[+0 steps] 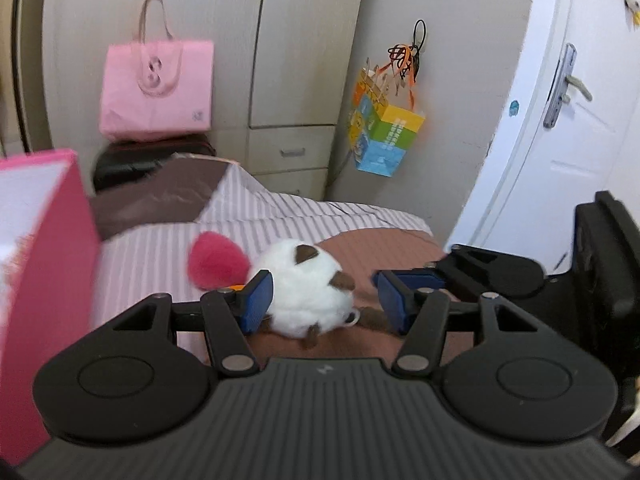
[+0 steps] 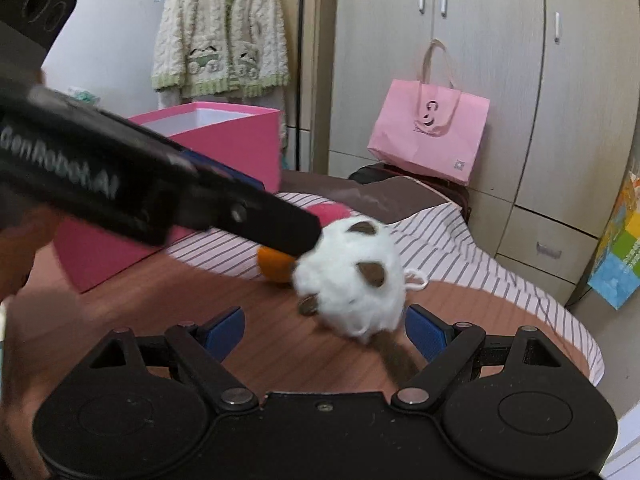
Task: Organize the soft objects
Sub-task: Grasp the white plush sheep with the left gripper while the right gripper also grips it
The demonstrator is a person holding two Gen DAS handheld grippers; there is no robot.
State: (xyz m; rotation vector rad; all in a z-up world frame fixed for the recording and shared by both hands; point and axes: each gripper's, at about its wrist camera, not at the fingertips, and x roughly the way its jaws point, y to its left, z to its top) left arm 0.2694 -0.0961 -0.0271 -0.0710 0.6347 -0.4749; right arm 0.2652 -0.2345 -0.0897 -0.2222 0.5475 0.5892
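Plush toy lies on the bed, right of the pink box, between two grippers.
Left gripper jaws stand partly apart around its white body, not pinching; right gripper jaws stand wide. Centre the fluff (not the thin brown tail) before squeezing.

white plush toy | fluffy, round, brown patches, brown tail, white loop; lies on the bed, brown cover | pink plush touching its far side; orange piece beside
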